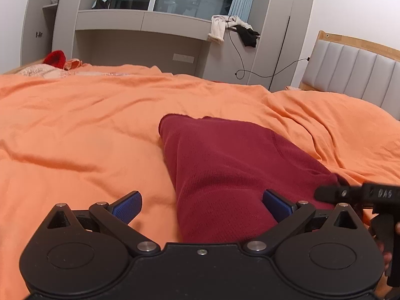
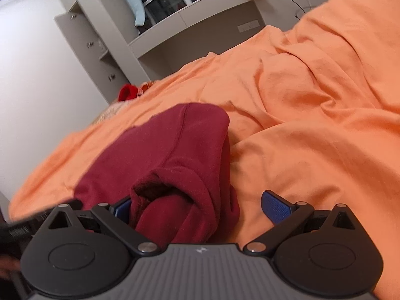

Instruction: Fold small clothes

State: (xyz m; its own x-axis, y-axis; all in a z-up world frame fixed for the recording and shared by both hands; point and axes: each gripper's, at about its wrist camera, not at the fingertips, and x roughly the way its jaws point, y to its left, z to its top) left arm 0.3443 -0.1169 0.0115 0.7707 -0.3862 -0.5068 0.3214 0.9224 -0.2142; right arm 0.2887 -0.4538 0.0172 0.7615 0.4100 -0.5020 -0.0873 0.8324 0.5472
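A dark red knit garment (image 1: 225,165) lies lengthwise on the orange bed cover (image 1: 75,135), folded into a long strip. My left gripper (image 1: 202,205) is open, its blue pads wide apart over the garment's near left edge. In the left wrist view the right gripper (image 1: 355,195) shows as a black part at the garment's near right corner. In the right wrist view my right gripper (image 2: 197,206) is open. A bunched, rolled end of the garment (image 2: 175,187) sits between its fingers, closer to the left pad (image 2: 122,206).
A bright red item (image 1: 55,58) and pale pink cloth lie at the bed's far left edge. A grey padded headboard (image 1: 350,72) stands at the right. Grey cabinets and a shelf (image 1: 140,25) with hanging clothes (image 1: 220,28) and a cable stand behind the bed.
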